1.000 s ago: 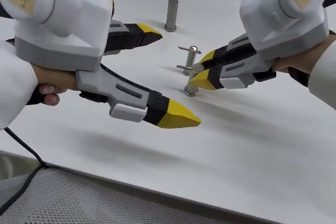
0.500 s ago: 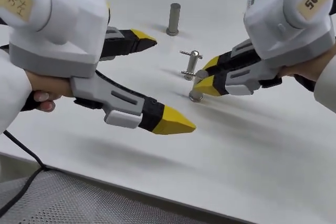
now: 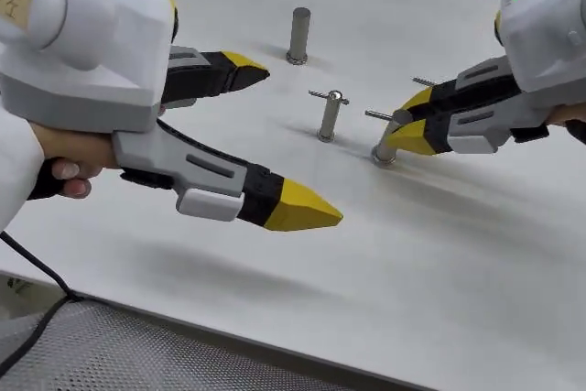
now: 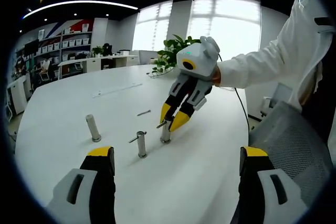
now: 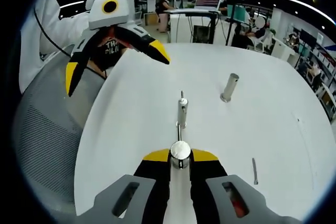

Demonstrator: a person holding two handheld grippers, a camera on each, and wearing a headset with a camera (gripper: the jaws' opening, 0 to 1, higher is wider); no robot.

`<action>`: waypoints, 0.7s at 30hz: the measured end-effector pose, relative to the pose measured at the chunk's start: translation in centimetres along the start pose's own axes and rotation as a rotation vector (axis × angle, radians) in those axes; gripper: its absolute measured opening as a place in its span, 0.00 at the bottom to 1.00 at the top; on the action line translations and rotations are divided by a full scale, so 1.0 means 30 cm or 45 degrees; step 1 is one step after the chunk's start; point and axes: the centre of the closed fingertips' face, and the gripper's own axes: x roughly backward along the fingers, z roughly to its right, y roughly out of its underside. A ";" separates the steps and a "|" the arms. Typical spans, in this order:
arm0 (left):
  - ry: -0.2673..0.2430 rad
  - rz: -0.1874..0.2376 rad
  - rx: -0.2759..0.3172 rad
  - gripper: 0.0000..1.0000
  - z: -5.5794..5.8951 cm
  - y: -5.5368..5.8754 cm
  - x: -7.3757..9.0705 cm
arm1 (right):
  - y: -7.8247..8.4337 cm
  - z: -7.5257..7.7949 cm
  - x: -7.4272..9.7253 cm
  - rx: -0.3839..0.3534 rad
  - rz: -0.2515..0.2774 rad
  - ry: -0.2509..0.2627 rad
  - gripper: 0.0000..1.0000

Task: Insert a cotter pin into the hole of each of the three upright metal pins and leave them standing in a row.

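Three pins upright on table point(image 3: 458, 254). My left claw point(image 3: 279, 139) at left, jaws wide apart, gripping nothing. Bare pin point(image 3: 299, 34) stands farthest back. Middle pin point(image 3: 329, 121) has first cotter point(image 3: 320, 95) through its top. Third pin point(image 3: 385, 157), base on table, second cotter point(image 3: 377, 116) through it, clamped between jaws of my right claw point(image 3: 396, 133). Loose cotter point(image 5: 254, 170) lies flat on table right of that claw.
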 end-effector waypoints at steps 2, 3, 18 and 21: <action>-0.003 -0.003 0.004 0.99 -0.002 0.001 0.002 | 0.002 0.007 0.003 0.003 -0.005 0.002 0.07; -0.004 0.002 0.006 0.99 -0.002 -0.001 0.004 | 0.001 0.007 0.003 0.005 -0.008 0.002 0.07; -0.019 0.045 0.047 0.99 -0.015 -0.009 0.016 | -0.002 -0.001 -0.015 -0.003 0.016 -0.041 0.08; -0.017 0.040 0.046 0.99 -0.014 -0.005 0.017 | 0.000 0.015 -0.019 -0.002 0.019 -0.045 0.08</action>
